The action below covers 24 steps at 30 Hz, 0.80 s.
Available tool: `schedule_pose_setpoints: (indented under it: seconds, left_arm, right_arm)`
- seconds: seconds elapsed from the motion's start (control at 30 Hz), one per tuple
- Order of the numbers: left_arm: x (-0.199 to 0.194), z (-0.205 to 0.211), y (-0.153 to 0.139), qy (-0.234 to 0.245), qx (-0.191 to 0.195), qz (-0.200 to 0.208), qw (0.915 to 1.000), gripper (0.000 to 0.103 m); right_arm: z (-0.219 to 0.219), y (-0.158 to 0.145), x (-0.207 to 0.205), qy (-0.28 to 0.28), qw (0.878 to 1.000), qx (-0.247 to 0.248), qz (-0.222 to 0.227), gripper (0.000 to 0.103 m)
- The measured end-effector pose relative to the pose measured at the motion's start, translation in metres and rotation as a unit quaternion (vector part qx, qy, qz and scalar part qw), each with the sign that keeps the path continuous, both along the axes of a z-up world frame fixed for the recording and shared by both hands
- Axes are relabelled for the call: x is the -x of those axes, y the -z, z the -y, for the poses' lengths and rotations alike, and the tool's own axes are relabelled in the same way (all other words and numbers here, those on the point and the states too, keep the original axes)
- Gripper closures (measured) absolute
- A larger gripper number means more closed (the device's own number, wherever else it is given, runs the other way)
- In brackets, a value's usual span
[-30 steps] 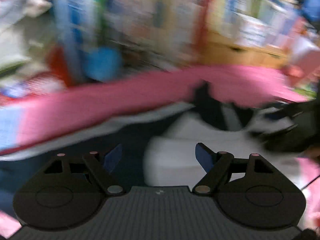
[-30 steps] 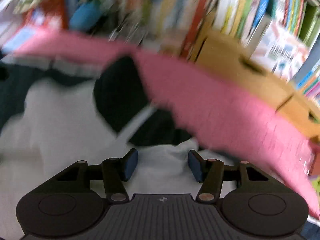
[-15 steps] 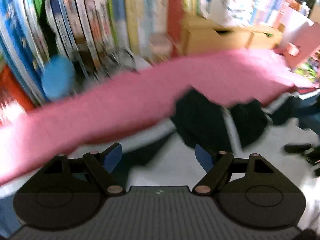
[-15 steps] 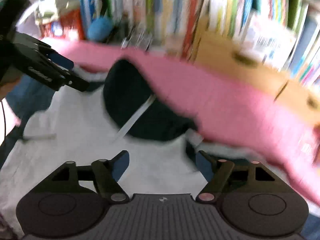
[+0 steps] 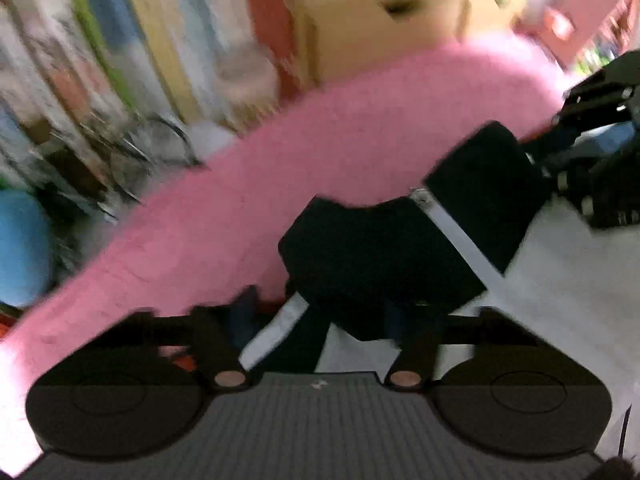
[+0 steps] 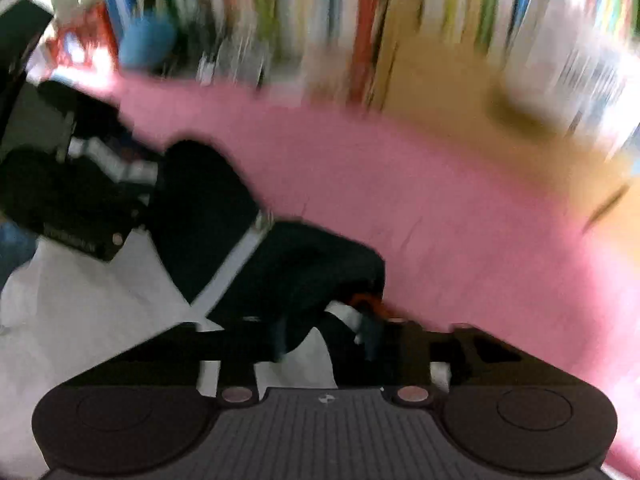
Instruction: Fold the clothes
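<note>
A white garment (image 5: 560, 300) with a dark collar part (image 5: 380, 256) and a white stripe lies on a pink cover (image 5: 320, 152). My left gripper (image 5: 320, 316) is open low over the collar's left edge, with dark cloth and stripe between its fingers. In the right wrist view the same dark collar (image 6: 208, 208) and white cloth (image 6: 88, 300) show. My right gripper (image 6: 326, 334) is open at the collar's right edge, cloth between its fingers. Each gripper shows in the other's view: the right (image 5: 592, 160), the left (image 6: 72, 208). Both views are blurred.
A bookshelf (image 5: 120, 60) full of upright books rises just behind the pink cover (image 6: 440, 200). A wooden box (image 5: 380, 28) and a blue round thing (image 5: 20, 248) sit at its foot. The pink cover runs left to right beyond the garment.
Both grippers have dropped and moved forward to the dark collar, which now lies between their fingers. The right gripper's fingers stand closer together than before.
</note>
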<state>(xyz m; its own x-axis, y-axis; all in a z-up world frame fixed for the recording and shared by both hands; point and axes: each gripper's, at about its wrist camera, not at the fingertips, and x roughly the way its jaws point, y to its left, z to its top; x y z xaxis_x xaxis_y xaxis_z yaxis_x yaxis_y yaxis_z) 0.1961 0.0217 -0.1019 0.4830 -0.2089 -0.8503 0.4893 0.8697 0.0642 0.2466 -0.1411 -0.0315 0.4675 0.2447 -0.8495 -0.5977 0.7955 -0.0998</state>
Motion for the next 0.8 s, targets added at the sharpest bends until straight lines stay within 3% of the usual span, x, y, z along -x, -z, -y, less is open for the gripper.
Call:
schedule_pose_setpoints:
  seconds: [0.03, 0.07, 0.13, 0.17, 0.23, 0.3, 0.33, 0.37, 0.4, 0.43, 0.5, 0.53, 0.57, 0.6, 0.63, 0.67, 0.7, 0.73, 0.8]
  left_arm:
    - [0.0, -0.001, -0.005, -0.011, 0.005, 0.017, 0.9998, 0.083]
    - [-0.007, -0.003, -0.006, -0.023, 0.001, 0.019, 0.9996, 0.091]
    - [-0.02, -0.006, -0.008, -0.047, -0.007, 0.024, 0.9986, 0.089]
    - [-0.026, -0.008, -0.009, -0.059, -0.01, 0.026, 0.9978, 0.088]
    - [-0.039, -0.011, -0.01, -0.084, -0.018, 0.031, 0.9959, 0.088]
    - [-0.05, -0.015, -0.012, -0.105, -0.016, 0.027, 0.994, 0.084]
    - [-0.05, -0.023, -0.013, -0.104, 0.016, -0.003, 0.9945, 0.074]
    - [-0.05, -0.028, -0.013, -0.102, 0.039, -0.023, 0.9937, 0.045]
    - [-0.049, -0.025, -0.012, -0.1, 0.034, -0.017, 0.9942, 0.023]
    - [-0.048, -0.021, -0.011, -0.098, 0.028, -0.011, 0.9947, 0.0]
    - [-0.046, -0.015, -0.009, -0.094, 0.018, 0.002, 0.9954, 0.0]
    - [-0.045, -0.012, -0.009, -0.092, 0.012, 0.009, 0.9957, 0.001]
    - [-0.044, -0.008, -0.008, -0.09, 0.007, 0.015, 0.9958, 0.008]
    - [-0.044, -0.005, -0.007, -0.088, 0.002, 0.021, 0.9959, 0.016]
    - [-0.043, -0.002, -0.006, -0.086, -0.004, 0.028, 0.9959, 0.027]
    - [-0.042, 0.001, -0.005, -0.083, -0.009, 0.034, 0.9959, 0.058]
    - [-0.041, 0.005, -0.004, -0.081, -0.014, 0.041, 0.9958, 0.069]
    - [-0.04, 0.008, -0.003, -0.079, -0.02, 0.047, 0.9956, 0.078]
    - [-0.04, 0.014, -0.001, -0.076, -0.032, 0.058, 0.9949, 0.079]
  right_arm:
    - [-0.003, -0.011, 0.0, -0.003, 0.998, 0.004, 0.057, 0.084]
    - [-0.009, -0.017, 0.004, -0.013, 0.99, 0.026, 0.139, 0.093]
    - [-0.02, -0.028, 0.01, -0.032, 0.953, 0.069, 0.294, 0.095]
    - [-0.025, -0.025, 0.006, -0.043, 0.939, 0.086, 0.33, 0.095]
    - [-0.032, -0.011, -0.021, -0.047, 0.954, 0.092, 0.282, 0.092]
    - [-0.022, -0.005, -0.045, 0.006, 0.984, 0.049, 0.171, 0.088]
    - [-0.017, -0.003, -0.057, 0.033, 0.993, 0.025, 0.114, 0.076]
    - [-0.004, 0.0, -0.061, 0.057, 0.997, -0.014, 0.058, 0.065]
    - [0.006, 0.008, -0.062, 0.078, 0.996, -0.049, 0.006, 0.037]
    - [0.016, 0.015, -0.064, 0.098, 0.991, -0.084, -0.046, 0.021]
    - [0.03, 0.037, -0.068, 0.124, 0.976, -0.119, -0.131, 0.021]
    - [0.031, 0.045, -0.067, 0.132, 0.974, -0.118, -0.141, 0.025]
    - [0.029, 0.051, -0.066, 0.133, 0.975, -0.114, -0.137, 0.028]
    - [0.022, 0.051, -0.064, 0.121, 0.98, -0.106, -0.12, 0.056]
    - [0.015, 0.05, -0.062, 0.11, 0.984, -0.098, -0.102, 0.069]
    - [0.008, 0.045, -0.058, 0.106, 0.987, -0.085, -0.084, 0.072]
    - [0.001, 0.039, -0.056, 0.094, 0.992, -0.074, -0.047, 0.075]
    - [-0.006, 0.032, -0.052, 0.077, 0.995, -0.061, 0.002, 0.077]
    - [-0.022, 0.023, -0.046, 0.042, 0.993, -0.025, 0.104, 0.077]
